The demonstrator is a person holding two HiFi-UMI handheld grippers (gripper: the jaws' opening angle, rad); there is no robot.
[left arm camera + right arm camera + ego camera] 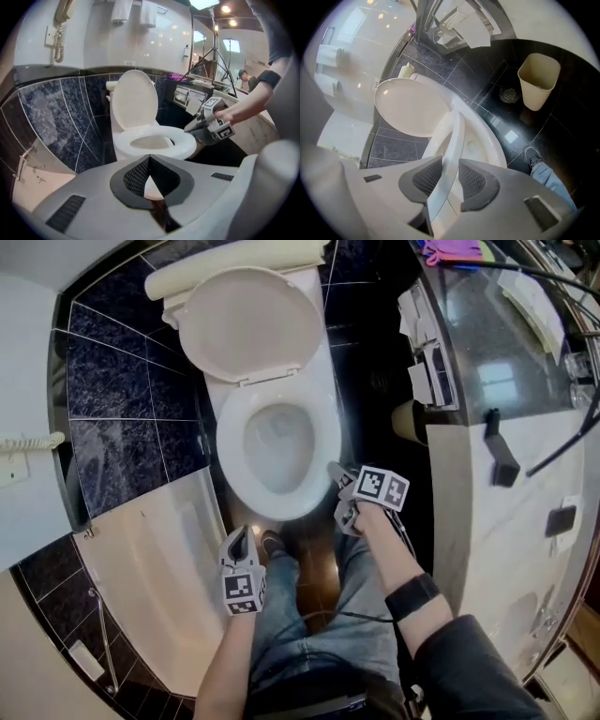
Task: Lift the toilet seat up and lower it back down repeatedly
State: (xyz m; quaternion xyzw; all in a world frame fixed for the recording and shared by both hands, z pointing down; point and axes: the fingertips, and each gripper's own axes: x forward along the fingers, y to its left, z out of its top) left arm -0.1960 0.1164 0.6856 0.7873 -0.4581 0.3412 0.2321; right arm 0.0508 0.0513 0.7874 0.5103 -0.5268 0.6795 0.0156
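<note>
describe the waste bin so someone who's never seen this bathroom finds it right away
Find the white toilet against the dark tiled wall. On the dark floor between it and the pale vanity counter stands the waste bin, beside a round floor drain. It is the only beige, open-topped, tapered container there.

White oval toilet seat (228,442), front edge slightly up off its bowl (277,454)

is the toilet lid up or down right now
Up. The lid stands raised behind the bowl in the head view, and the left gripper view shows it upright above the seat.
</note>
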